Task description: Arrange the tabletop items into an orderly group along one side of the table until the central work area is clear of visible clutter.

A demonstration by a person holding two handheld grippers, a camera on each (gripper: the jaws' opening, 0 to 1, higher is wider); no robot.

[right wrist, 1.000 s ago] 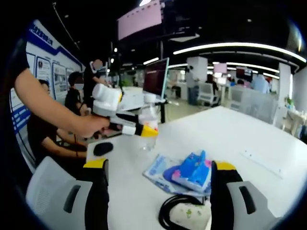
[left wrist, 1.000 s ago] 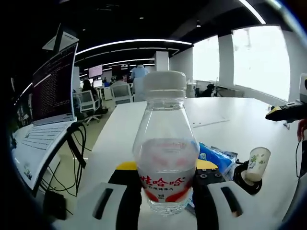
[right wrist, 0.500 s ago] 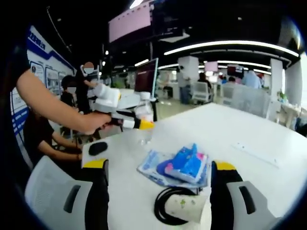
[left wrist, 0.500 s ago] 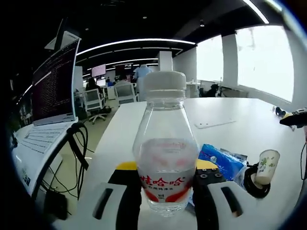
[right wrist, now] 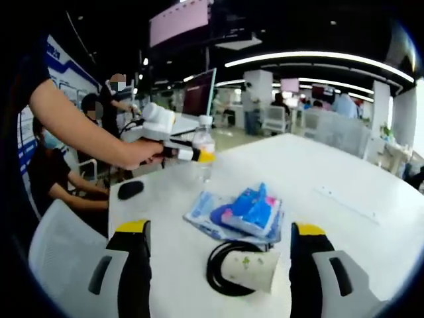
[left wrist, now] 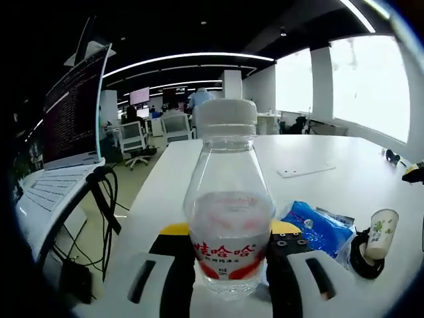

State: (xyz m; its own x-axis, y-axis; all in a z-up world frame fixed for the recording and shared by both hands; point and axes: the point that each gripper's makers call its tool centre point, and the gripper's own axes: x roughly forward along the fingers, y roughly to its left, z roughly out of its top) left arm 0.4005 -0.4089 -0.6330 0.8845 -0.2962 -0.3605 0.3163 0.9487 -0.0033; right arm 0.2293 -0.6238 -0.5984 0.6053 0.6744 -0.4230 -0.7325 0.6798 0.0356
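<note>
One water bottle (left wrist: pixel 228 218) in left gripper (left wrist: pixel 228 278).

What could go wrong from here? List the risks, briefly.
1. The left tool grips the water bottle low near its base; the tall bottle might tip or slip when moved.
2. The paper cup lies tilted on the black cable coil between the open right tool's jaws; it could roll off.
3. The blue packet rests loosely on the clear bag; a careless push may scatter both.
</note>
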